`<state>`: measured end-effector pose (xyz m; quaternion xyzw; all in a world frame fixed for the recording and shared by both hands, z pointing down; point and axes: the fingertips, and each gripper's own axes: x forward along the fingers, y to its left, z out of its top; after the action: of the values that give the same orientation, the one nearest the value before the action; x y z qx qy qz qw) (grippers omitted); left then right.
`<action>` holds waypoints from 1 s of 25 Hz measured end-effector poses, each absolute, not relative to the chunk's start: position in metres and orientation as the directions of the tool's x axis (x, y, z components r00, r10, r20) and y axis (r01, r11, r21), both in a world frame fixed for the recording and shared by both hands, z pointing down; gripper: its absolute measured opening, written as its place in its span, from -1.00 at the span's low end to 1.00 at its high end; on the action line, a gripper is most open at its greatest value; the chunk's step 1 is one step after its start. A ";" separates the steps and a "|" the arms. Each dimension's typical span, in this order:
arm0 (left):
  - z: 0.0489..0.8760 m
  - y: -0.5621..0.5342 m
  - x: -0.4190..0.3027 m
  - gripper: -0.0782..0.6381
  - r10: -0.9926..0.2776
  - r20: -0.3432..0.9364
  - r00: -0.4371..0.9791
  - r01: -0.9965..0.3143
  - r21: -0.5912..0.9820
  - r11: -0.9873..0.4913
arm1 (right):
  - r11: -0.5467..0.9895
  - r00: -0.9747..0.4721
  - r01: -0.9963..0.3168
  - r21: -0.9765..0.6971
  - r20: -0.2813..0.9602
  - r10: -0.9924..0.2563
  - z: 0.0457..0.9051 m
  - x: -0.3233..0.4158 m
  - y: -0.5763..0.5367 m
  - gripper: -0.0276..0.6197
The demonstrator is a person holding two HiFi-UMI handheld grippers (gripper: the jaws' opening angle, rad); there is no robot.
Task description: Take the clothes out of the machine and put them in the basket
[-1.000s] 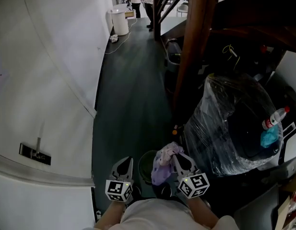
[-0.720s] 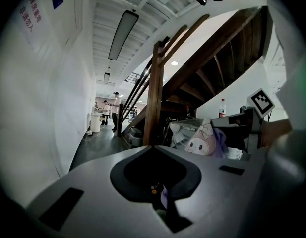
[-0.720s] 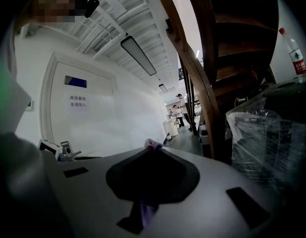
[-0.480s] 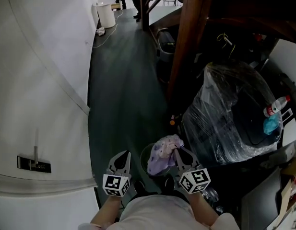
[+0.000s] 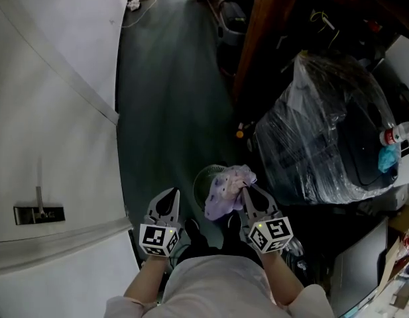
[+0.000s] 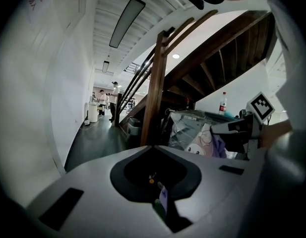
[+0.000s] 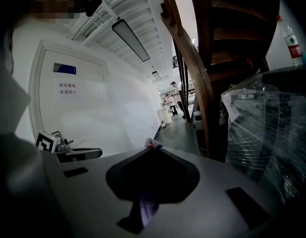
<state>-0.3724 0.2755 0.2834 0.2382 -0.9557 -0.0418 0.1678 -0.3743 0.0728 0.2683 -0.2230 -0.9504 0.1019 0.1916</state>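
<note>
Dark floor (image 5: 171, 111) — white wall (image 5: 52, 98)

I see a bulky plastic-wrapped load (image 5: 323, 138), a bottle (image 5: 398, 133) at its right edge, a wooden post (image 5: 267, 38) beside it, and dark floor (image 5: 171, 111).

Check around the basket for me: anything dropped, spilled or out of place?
Nothing spilled. The garment hangs from the shut right gripper above the green basket, not yet in it. One small orange thing lies loose on the floor beside the wooden post; too small to identify.
</note>
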 end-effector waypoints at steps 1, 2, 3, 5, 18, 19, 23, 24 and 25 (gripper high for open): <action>0.288 0.275 -0.373 -0.73 -0.467 0.307 -0.829 -0.437 0.163 0.884 | 0.879 -0.821 0.384 -0.281 0.331 0.465 0.276 -0.374 0.073 -0.84; 0.294 0.274 -0.373 -0.73 -0.464 0.314 -0.828 -0.433 0.166 0.886 | 0.879 -0.815 0.384 -0.282 0.344 0.467 0.284 -0.375 0.073 -0.84; 0.299 0.273 -0.373 -0.73 -0.461 0.322 -0.827 -0.429 0.169 0.887 | 0.878 -0.808 0.385 -0.284 0.356 0.469 0.291 -0.375 0.072 -0.84; 0.310 0.268 -0.374 -0.73 -0.456 0.340 -0.822 -0.421 0.176 0.890 | 0.876 -0.794 0.385 -0.289 0.380 0.474 0.307 -0.376 0.071 -0.84; 0.396 0.243 -0.373 -0.73 -0.468 0.457 -0.756 -0.430 0.192 0.882 | 0.878 -0.733 0.331 -0.346 0.492 0.470 0.405 -0.380 0.065 -0.84; 0.404 0.242 -0.373 -0.73 -0.468 0.466 -0.751 -0.431 0.192 0.882 | 0.879 -0.728 0.326 -0.348 0.501 0.469 0.414 -0.380 0.064 -0.84; 0.442 0.238 -0.373 -0.73 -0.470 0.505 -0.724 -0.421 0.217 0.881 | 0.884 -0.704 0.314 -0.347 0.540 0.462 0.455 -0.379 0.063 -0.84; 0.451 0.237 -0.374 -0.73 -0.470 0.514 -0.717 -0.419 0.220 0.881 | 0.885 -0.697 0.310 -0.347 0.551 0.460 0.466 -0.378 0.062 -0.84; 0.460 0.236 -0.374 -0.73 -0.469 0.523 -0.712 -0.417 0.223 0.881 | 0.886 -0.689 0.307 -0.347 0.561 0.458 0.476 -0.378 0.062 -0.84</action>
<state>-0.3743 0.2361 0.4596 0.2398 -0.9241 -0.0444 0.2944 -0.3781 0.0619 0.4759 -0.2097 -0.9119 0.1137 0.3339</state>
